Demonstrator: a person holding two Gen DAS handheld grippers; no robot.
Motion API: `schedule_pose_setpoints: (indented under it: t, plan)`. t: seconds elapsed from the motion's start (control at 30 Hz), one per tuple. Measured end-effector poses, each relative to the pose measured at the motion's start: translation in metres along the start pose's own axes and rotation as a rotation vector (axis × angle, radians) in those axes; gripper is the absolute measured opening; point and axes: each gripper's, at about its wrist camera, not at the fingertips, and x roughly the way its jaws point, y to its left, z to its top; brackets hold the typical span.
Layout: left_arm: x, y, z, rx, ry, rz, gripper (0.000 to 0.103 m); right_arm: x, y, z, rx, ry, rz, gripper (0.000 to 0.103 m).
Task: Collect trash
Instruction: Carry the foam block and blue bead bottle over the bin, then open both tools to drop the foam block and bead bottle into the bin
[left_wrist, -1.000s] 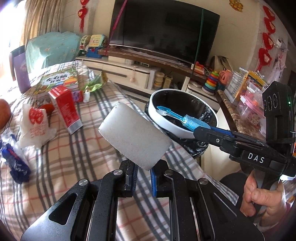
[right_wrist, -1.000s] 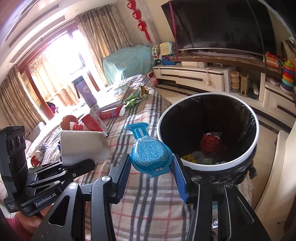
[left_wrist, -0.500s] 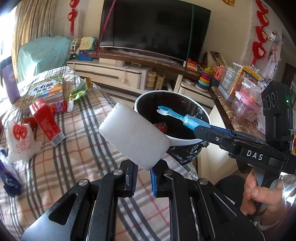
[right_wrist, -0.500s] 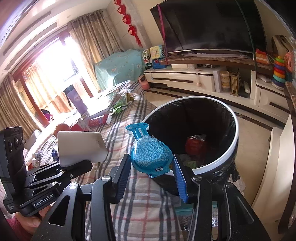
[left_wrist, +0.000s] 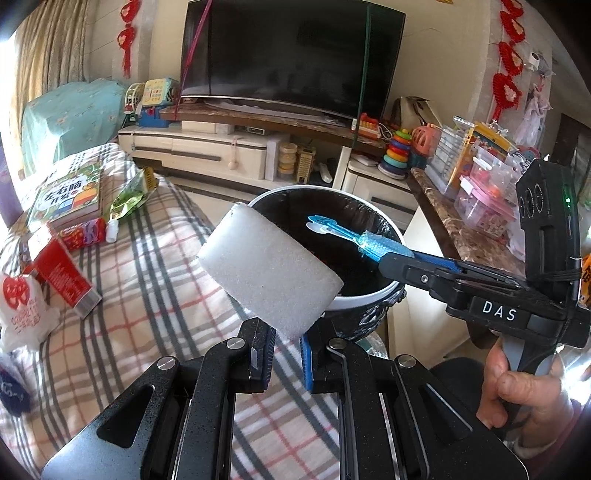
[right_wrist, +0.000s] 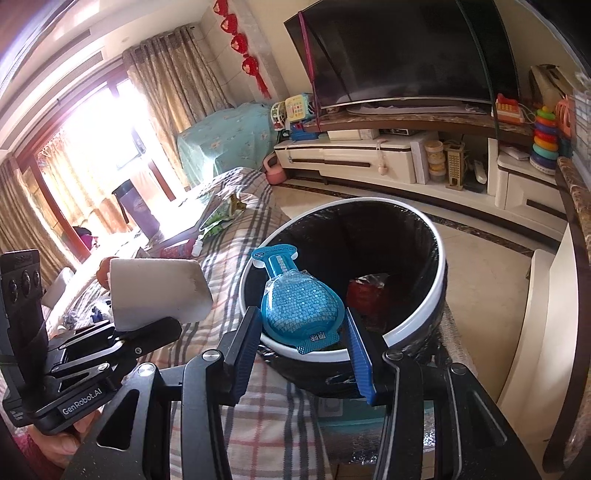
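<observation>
Nearest the left wrist camera, the left gripper (left_wrist: 288, 354) is pinched nearly closed on the bottom corner of a white foam block (left_wrist: 269, 273), whose long axis tilts up and to the left over the plaid cloth (left_wrist: 147, 314). Just beside it, the right gripper (right_wrist: 301, 338) stands about half open, its blue pads clamping a blue pouch (right_wrist: 301, 308) by its sides; the pouch's neck points away from the camera, over the near rim of the trash bin (right_wrist: 437, 291). The bin's mouth is wide and unobstructed, with tiled floor (right_wrist: 476, 258) open beyond it and a marble counter edge (right_wrist: 574, 206) close on the right. Only the right wrist view looks into the bin, where a red wrapper (right_wrist: 365, 291) lies. Only the left wrist view shows more litter on the cloth: a red box (left_wrist: 61, 275), a white bag (left_wrist: 22, 310) and a green wrapper (left_wrist: 133, 192). Farthest back stands the television (left_wrist: 288, 55).
</observation>
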Motion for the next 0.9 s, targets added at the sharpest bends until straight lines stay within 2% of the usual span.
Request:
schedule_pose_setpoints:
  t: [0.9]
  plan:
    - [0.044, -0.019, 0.027, 0.024, 0.036, -0.032, 0.011, 0.020, -0.027, 0.021, 0.015, 0.023, -0.062, 0.046]
